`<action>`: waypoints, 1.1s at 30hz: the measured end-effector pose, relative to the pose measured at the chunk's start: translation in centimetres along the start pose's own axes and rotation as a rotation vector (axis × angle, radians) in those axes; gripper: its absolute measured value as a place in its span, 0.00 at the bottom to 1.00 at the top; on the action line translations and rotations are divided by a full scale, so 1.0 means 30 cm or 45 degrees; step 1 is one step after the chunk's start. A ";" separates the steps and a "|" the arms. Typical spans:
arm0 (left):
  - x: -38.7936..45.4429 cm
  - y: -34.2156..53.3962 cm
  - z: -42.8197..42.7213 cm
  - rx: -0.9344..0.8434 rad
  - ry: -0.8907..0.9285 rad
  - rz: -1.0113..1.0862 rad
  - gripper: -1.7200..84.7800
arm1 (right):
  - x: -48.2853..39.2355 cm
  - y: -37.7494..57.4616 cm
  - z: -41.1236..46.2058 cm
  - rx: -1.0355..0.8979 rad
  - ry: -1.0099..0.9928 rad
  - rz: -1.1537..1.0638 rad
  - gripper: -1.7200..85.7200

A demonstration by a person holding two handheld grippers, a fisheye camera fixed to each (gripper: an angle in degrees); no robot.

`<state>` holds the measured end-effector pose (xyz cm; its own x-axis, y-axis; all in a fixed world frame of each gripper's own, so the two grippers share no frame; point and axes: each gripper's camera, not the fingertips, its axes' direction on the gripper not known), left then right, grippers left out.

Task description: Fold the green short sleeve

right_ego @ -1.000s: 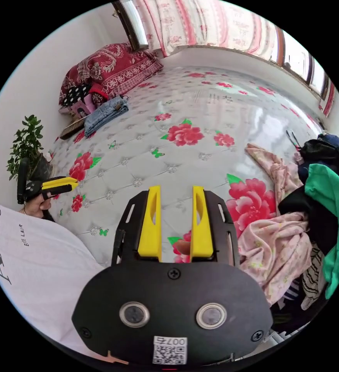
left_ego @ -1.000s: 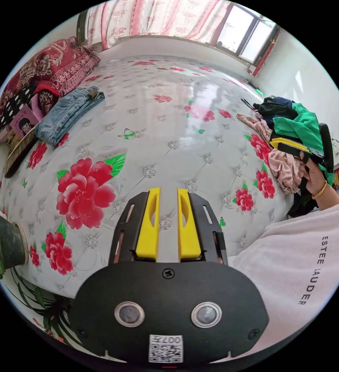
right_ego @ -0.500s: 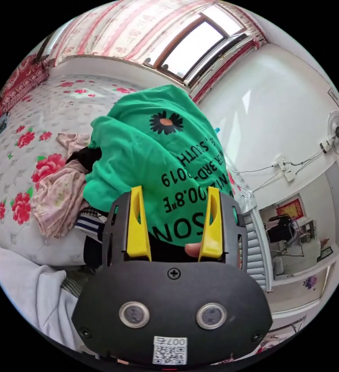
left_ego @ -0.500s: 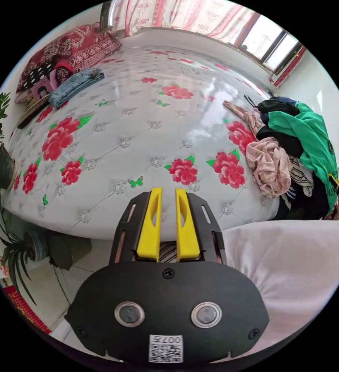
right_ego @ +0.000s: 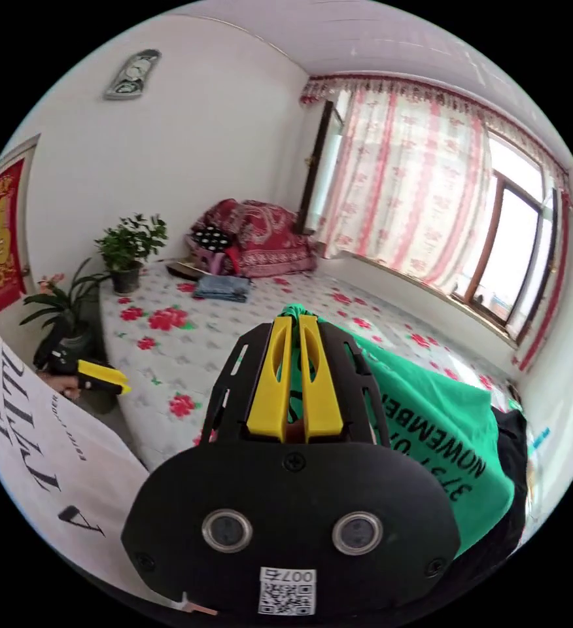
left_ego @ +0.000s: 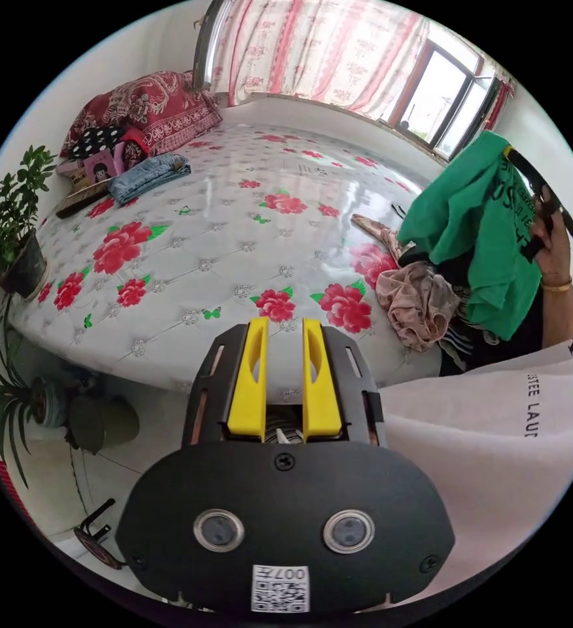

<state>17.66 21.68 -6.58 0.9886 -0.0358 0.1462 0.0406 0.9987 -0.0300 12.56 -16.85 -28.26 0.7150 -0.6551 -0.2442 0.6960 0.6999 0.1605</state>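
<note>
Green shirt lifted above the clothes pile

Green short sleeve [right_ego: 430,418] hangs in the air from the right gripper [right_ego: 294,327], whose yellow jaws are pressed together on a bunch of the cloth at its top. In the left gripper view the same shirt [left_ego: 483,229] is above the pile of clothes [left_ego: 424,301] at the right edge of the bed [left_ego: 234,229]; the right gripper [left_ego: 519,160] there is mostly hidden behind the cloth and the person's hand [left_ego: 551,245]. The shirt's lower part is cut off by the gripper body, and its shape is hard to make out. The left gripper [left_ego: 284,327] is over the near edge of the bed, jaws narrow with a small gap, holding nothing. Folded jeans [left_ego: 148,176] lie at the far left corner, beside the red bedding [left_ego: 149,108].
</note>
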 end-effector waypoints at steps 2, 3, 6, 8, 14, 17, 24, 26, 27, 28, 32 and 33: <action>-0.013 -0.003 -0.012 0.037 -0.013 -0.030 0.12 | -0.109 -0.068 0.203 -0.058 -0.291 -0.024 0.04; -0.018 -0.003 -0.008 0.033 -0.014 -0.043 0.12 | -0.185 -0.093 0.360 -0.180 -0.465 -0.033 0.04; -0.047 0.015 0.001 -0.013 -0.009 -0.133 0.13 | -0.340 -0.052 0.608 -0.411 -0.622 -0.056 0.06; -0.061 0.066 -0.009 -0.023 -0.046 -0.172 0.13 | -0.353 0.021 0.651 -0.447 -0.665 -0.023 0.07; -0.095 0.187 0.028 -0.159 -0.111 -0.298 0.13 | -0.124 0.380 0.712 -0.751 -0.461 0.112 0.11; -0.085 0.182 0.035 -0.177 -0.142 -0.322 0.13 | 0.011 0.469 0.724 -0.799 -0.420 0.230 0.13; -0.065 0.053 -0.013 -0.092 -0.231 -0.310 0.16 | -0.004 0.423 0.844 -0.796 -0.468 0.092 0.15; -0.089 -0.007 -0.009 -0.071 -0.257 -0.314 0.17 | -0.042 0.397 0.904 -0.796 -0.457 -0.001 0.15; -0.098 -0.022 -0.003 -0.074 -0.259 -0.316 0.17 | -0.062 0.380 0.957 -0.819 -0.450 -0.037 0.15; -0.120 -0.054 0.016 -0.094 -0.258 -0.327 0.17 | -0.070 0.371 0.986 -0.835 -0.453 -0.042 0.15; -0.189 -0.158 0.111 -0.167 -0.218 -0.348 0.16 | -0.118 0.313 1.181 -0.925 -0.519 -0.037 0.14; -0.192 -0.170 0.120 -0.178 -0.208 -0.349 0.14 | -0.116 0.305 1.225 -0.956 -0.490 -0.019 0.12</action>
<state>11.23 16.93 -3.71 0.9024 -0.2844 0.3238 0.3318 0.9379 -0.1009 18.85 -18.63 9.22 0.7735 -0.6217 0.1235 0.5742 0.6047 -0.5520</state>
